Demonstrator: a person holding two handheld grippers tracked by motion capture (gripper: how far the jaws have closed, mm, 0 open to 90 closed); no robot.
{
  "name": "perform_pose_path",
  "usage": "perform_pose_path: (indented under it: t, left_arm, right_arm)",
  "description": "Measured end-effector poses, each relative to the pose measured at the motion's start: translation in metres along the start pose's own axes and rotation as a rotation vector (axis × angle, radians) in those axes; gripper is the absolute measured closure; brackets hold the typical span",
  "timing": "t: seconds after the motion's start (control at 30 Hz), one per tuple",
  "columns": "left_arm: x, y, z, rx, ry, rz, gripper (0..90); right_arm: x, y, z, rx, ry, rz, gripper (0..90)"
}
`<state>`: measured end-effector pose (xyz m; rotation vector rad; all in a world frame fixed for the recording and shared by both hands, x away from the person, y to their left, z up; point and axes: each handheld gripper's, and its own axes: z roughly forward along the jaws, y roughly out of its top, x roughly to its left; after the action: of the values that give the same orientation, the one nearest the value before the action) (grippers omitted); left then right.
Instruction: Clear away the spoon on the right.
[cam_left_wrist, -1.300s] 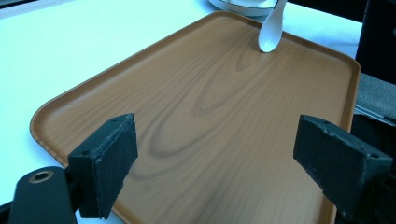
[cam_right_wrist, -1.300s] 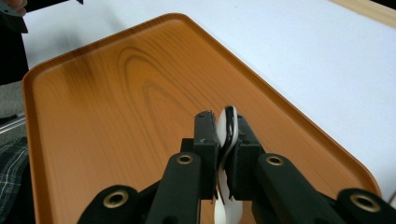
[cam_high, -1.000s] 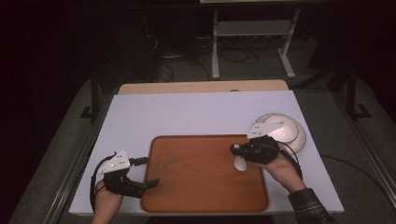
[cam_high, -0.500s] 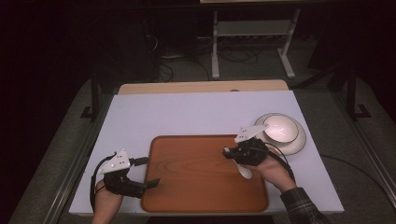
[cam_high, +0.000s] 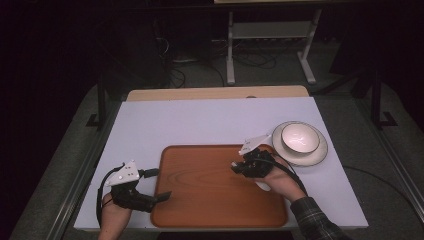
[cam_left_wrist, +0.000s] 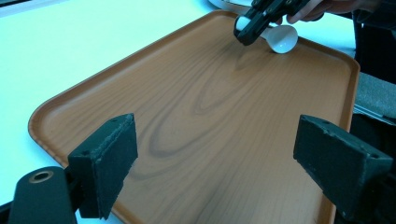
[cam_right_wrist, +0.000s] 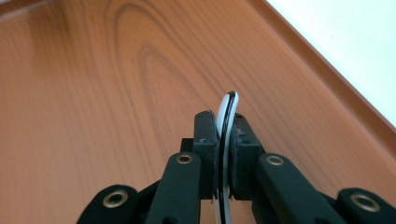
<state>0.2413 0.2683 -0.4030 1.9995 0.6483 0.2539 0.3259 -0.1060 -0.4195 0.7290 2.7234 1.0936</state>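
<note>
Carrying a white spoon (cam_left_wrist: 279, 38), the right gripper (cam_high: 239, 167) has swung from the bowl (cam_high: 300, 138) at the table's three o'clock to above the wooden tray (cam_high: 210, 200), jaws clamped on the handle. The left gripper (cam_high: 162, 196) rests wide apart at the tray's eight o'clock corner.
</note>
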Motion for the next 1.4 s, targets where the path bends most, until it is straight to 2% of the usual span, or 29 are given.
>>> perform_pose_path:
  t: [0.23,0.63,0.93,1.27,1.4]
  left_arm:
    - [0.000,0.000,0.000,0.001,-0.002,0.000,13.3]
    - [0.000,0.000,0.000,0.000,-0.001,-0.001,13.3]
    - [0.000,0.000,0.000,0.002,-0.001,0.000,13.3]
    - [0.000,0.000,0.000,0.002,0.000,0.000,13.3]
    - [0.000,0.000,0.000,0.000,0.000,-0.001,13.3]
  right_arm:
    - [-0.001,0.001,0.012,0.039,-0.001,-0.010,81.8]
    - [-0.004,-0.005,0.021,0.099,-0.032,-0.032,76.6]
    - [-0.005,-0.006,0.022,0.101,-0.038,-0.034,73.2]
    - [-0.005,-0.009,0.020,0.094,-0.048,-0.033,59.4]
    - [-0.005,-0.010,0.021,0.089,-0.037,-0.024,44.2]
